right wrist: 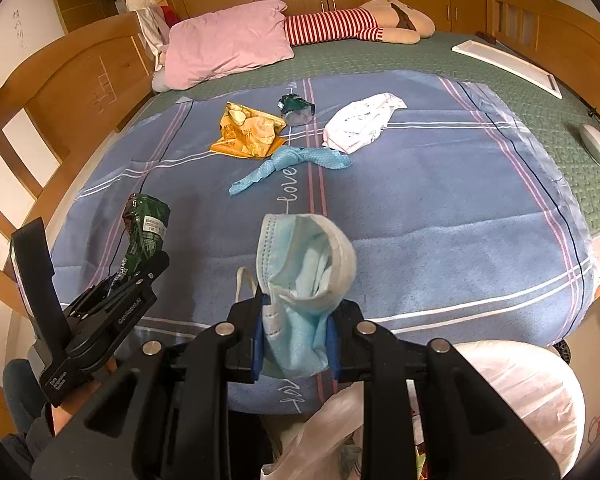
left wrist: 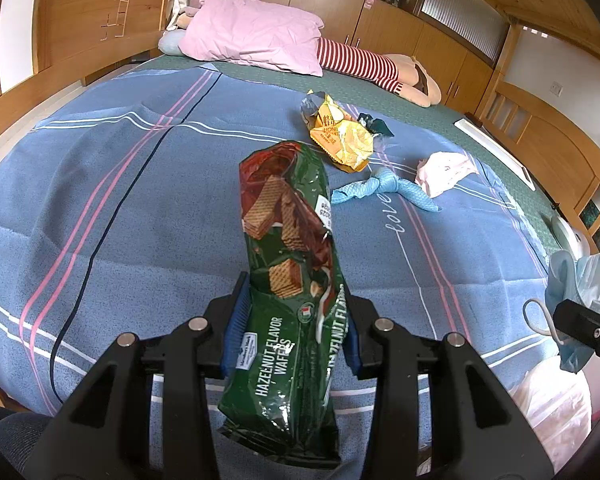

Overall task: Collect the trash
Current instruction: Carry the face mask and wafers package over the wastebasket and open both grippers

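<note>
Grippers tilt down over the bed: left gripper (left wrist: pixel 292 328) pinches wafer packet (left wrist: pixel 288 248), right gripper (right wrist: pixel 296 340) pinches face mask (right wrist: pixel 304 264).

I can read "HAZELNUT FLAVOR WAFERS" in white capitals down the green wafer packet (left wrist: pixel 288 280), with a second, partly creased "HAZELNUT FLAVOR" on the fold beside it. Its small blue-and-white brand label is too small for me to read. The blue blanket (left wrist: pixel 140 200) carries the word "love" in white script, and the right wrist view shows it again nearer the edge. The yellow wrapper (left wrist: pixel 340 140) shows print I can't make out.
</note>
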`<state>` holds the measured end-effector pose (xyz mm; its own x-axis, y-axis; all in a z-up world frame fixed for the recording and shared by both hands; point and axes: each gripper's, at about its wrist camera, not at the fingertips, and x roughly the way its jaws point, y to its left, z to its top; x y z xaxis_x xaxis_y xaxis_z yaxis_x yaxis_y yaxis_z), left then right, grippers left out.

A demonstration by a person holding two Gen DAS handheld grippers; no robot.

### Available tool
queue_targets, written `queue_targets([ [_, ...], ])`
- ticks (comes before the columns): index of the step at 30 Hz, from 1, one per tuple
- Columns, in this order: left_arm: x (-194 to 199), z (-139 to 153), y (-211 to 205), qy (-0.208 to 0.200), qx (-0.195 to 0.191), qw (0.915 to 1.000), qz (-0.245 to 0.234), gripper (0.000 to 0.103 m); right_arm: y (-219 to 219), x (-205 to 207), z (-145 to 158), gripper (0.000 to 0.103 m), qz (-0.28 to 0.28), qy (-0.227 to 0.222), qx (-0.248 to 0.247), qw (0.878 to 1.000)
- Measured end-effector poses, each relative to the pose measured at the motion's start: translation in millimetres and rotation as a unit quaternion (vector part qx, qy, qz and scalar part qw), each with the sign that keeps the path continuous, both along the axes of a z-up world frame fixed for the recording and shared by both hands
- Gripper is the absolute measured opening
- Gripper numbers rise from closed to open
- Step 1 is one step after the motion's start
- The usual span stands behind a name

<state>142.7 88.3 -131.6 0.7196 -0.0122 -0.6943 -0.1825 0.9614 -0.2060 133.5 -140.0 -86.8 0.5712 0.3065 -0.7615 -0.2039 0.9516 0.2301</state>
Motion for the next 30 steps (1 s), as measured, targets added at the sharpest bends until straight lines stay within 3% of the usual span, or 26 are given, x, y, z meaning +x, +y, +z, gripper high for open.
queue_targets([
  [8,0,0,0,0.000,0.000,1.0000,0.000,0.041,0,0,-2,0.025,0.003,0.002,0.002,1.000],
  [17,0,0,0,-0.002,-0.001,1.0000,0.001,0.041,-18,-10,15,0.025,0.008,-0.008,0.019,1.000],
  [22,-2,3,0,-0.016,-0.006,0.9999,-0.002,0.041,-41,-30,23,0.025,0.026,-0.002,-0.005,1.000],
  [30,-3,7,-9,-0.030,-0.002,0.9991,-0.030,0.041,-97,-65,-1,0.025,0.011,0.071,-0.065,0.995],
])
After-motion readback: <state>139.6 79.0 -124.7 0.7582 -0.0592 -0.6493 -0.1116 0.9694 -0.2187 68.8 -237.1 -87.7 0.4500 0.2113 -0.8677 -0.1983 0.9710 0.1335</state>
